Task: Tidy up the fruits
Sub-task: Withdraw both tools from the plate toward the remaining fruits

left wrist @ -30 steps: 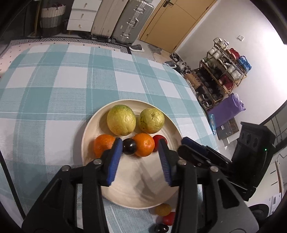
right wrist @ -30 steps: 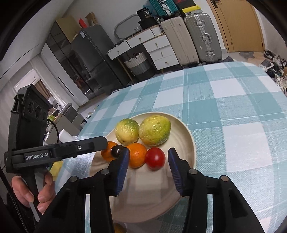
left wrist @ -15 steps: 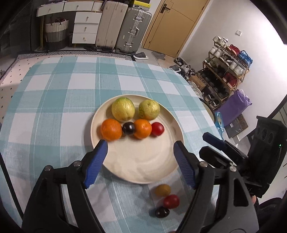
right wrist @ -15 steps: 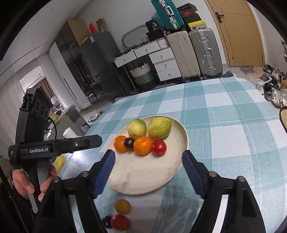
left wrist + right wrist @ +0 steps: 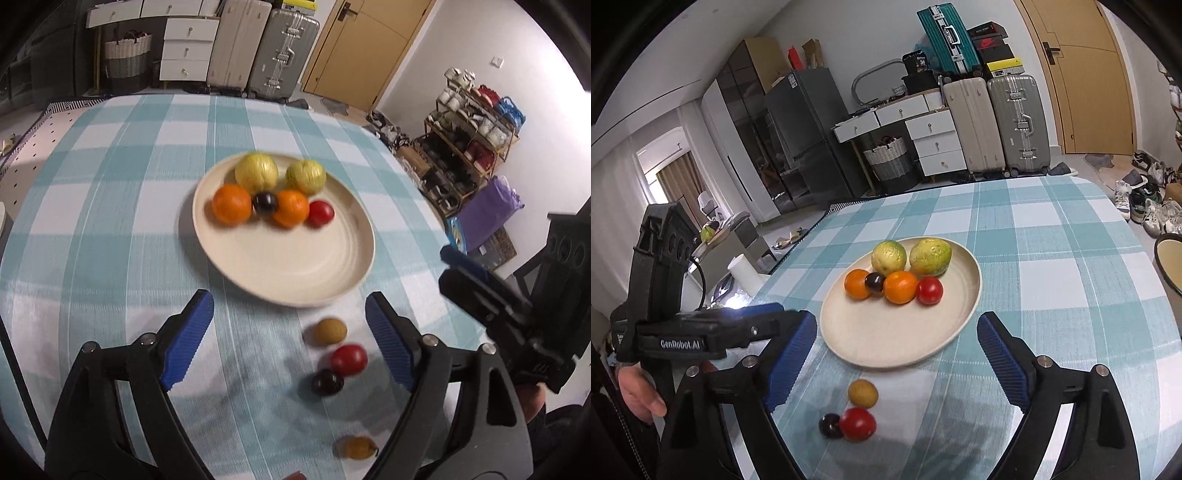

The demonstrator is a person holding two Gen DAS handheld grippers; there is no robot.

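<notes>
A cream plate point(image 5: 295, 266) point(image 5: 886, 332) on the checked tablecloth holds two yellow-green citrus fruits point(image 5: 256, 171) point(image 5: 930, 256), two oranges point(image 5: 231, 204) point(image 5: 900, 287), a dark plum point(image 5: 265, 201) point(image 5: 874, 282) and a red tomato point(image 5: 320, 213) point(image 5: 929, 290). On the cloth in front of the plate lie a small brown fruit point(image 5: 330, 331) point(image 5: 863, 393), a red tomato point(image 5: 348, 359) point(image 5: 857, 424), a dark plum point(image 5: 327, 382) point(image 5: 830, 425) and another brown fruit point(image 5: 356, 447). My left gripper point(image 5: 288, 338) and right gripper point(image 5: 897, 363) hover above these, jaws opening wide, nothing between the pads.
The table edge point(image 5: 424, 192) curves away on the right, with a shoe rack point(image 5: 469, 147) beyond. Suitcases point(image 5: 997, 122), drawers point(image 5: 934, 140) and a basket point(image 5: 888, 158) stand behind the table. A bowl rim point(image 5: 1169, 262) shows at far right. A hand point(image 5: 639, 391) holds the left gripper.
Both grippers pulled back from the plate and opened wide, leaving the dark plum and the red tomato on it. The loose fruits on the cloth came into view.
</notes>
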